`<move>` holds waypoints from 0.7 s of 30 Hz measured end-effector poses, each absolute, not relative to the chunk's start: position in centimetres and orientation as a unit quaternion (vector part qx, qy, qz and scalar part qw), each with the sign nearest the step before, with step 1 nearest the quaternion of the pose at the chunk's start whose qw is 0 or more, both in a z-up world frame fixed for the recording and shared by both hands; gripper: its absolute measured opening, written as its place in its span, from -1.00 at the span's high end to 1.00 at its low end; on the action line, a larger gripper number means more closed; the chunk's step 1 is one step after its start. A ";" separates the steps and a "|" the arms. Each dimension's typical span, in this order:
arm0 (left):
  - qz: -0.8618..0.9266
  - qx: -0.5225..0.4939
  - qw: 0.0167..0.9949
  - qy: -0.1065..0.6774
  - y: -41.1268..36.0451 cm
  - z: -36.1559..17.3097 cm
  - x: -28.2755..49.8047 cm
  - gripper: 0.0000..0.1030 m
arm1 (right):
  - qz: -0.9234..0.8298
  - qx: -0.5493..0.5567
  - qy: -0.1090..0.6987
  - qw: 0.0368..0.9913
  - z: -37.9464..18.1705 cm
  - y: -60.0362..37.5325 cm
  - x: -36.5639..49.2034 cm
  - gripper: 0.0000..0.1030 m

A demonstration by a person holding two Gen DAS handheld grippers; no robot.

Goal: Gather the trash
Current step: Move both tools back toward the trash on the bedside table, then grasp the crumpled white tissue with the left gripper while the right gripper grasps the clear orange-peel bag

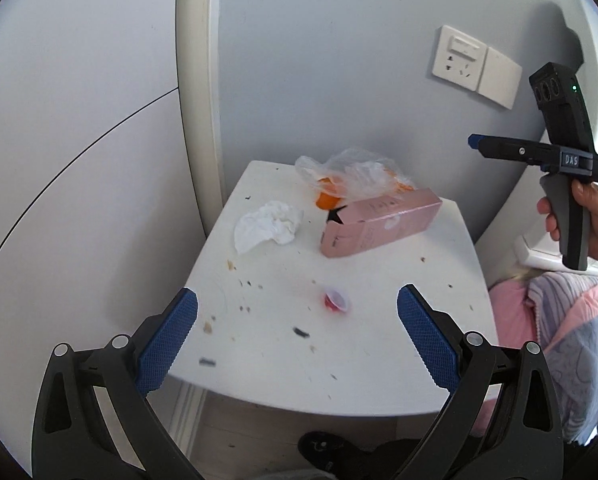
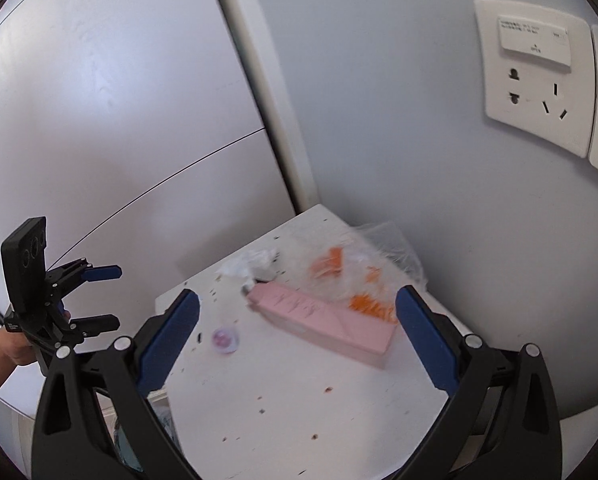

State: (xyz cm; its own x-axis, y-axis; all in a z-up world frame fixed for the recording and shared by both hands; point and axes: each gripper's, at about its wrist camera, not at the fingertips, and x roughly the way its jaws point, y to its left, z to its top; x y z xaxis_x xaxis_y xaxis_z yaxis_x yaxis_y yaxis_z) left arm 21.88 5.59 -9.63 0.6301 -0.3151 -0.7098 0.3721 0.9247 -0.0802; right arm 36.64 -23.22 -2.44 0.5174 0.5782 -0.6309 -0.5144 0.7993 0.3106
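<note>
1. Nothing is held yet: the left gripper (image 1: 297, 330) and the right gripper (image 2: 297, 334) are both spread wide, jaws empty, above the white square tabletop (image 1: 379, 380). All the trash is still lying on it.

2. Nearest lies the small red jelly cup with a peeled clear lid (image 1: 337, 300), well apart from the rest. If it is pinched off-centre, it could be squeezed out sideways or its contents spilled, since it looks light and slick.

3. Dark crumbs and specks (image 1: 251, 308) are scattered around the cup. They are judged too small to be gripped and may be swept onto the floor by a low pass.

4. Farther back, the crumpled white paper tissue (image 1: 269, 224) lies near the left edge. A shallow grasp could take only a fold, and the tissue might be dropped.

5. The long pink cardboard box with an open end flap (image 1: 379, 220) could be crushed or tipped if grasped across its length.

6. Farthest, against the wall, the crumpled clear plastic bag with orange peel (image 1: 351, 178) touches the box. Peel may fall out if the bag is lifted by its closed end.
</note>
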 end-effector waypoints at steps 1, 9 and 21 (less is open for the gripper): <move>-0.192 0.036 0.900 0.389 5.6 -9.8 22.9 -0.89 | 0.312 0.042 0.382 0.869 -2.6 -23.4 37.4 -0.86; -0.209 0.016 0.886 0.413 5.3 -12.0 30.1 -0.89 | 0.300 0.006 0.428 0.852 -5.4 -22.8 42.6 -0.86; -0.232 0.032 0.862 0.449 4.0 -16.2 37.2 -0.89 | 0.294 -0.020 0.485 0.824 -9.6 -21.0 48.1 -0.86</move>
